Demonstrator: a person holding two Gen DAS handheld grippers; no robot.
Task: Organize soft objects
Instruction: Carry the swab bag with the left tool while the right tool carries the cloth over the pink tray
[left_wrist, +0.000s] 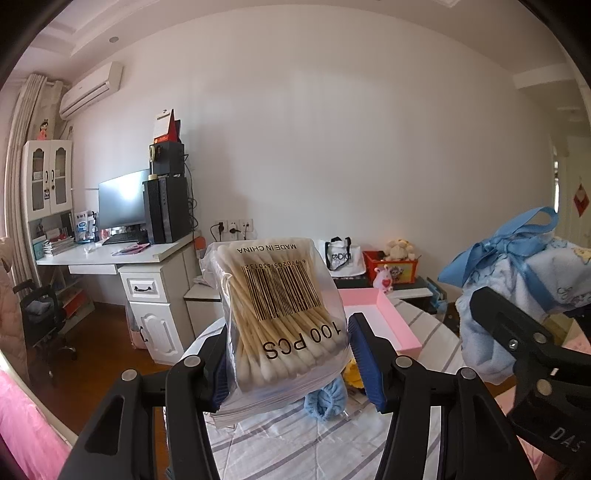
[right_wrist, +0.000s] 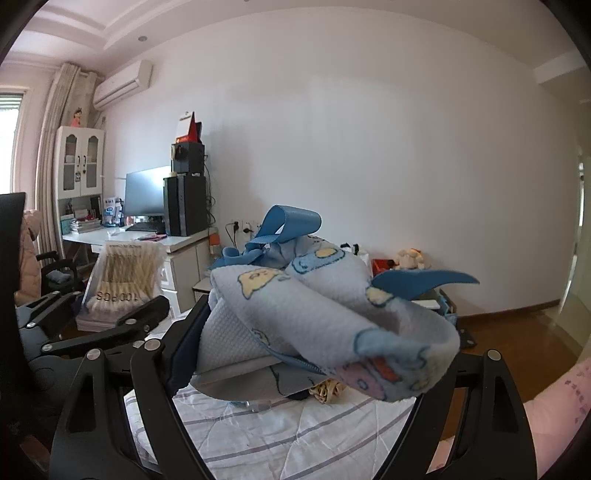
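Above the striped bed cover: both task things are held up off the surface, one in each gripper.
Cotton swab bag (left_wrist: 280, 314): a clear plastic pack of wooden-stick swabs, printed with a barcode and "100 PCS", the print upside down in the left wrist view. It stands upright between the blue pads of the left gripper (left_wrist: 291, 354), which is clenched on its lower half.
Same bag from the right: seen at the left edge of the right wrist view (right_wrist: 123, 280), with the left gripper's black arms below it.
Blue towel bundle (right_wrist: 325, 325): a light blue cloth with cartoon prints, tied with a blue ribbon (right_wrist: 291, 221) whose loop stands up on top. It fills the span of the right gripper (right_wrist: 314, 354), which grasps it with the jaws set wide; the right pad is hidden by the cloth.
Bundle from the left: at the right edge of the left wrist view (left_wrist: 517, 288), above the right gripper's black finger.
Striped bed cover (left_wrist: 295, 443): white with grey lines, under both grippers.
Blue fuzzy item (left_wrist: 325, 400): lying on the cover just behind the swab bag.
Pink tray (left_wrist: 391, 321): on the cover beyond the bag.
Room behind: a white desk (left_wrist: 110, 254) with a monitor (left_wrist: 122, 199) along the wall at left.
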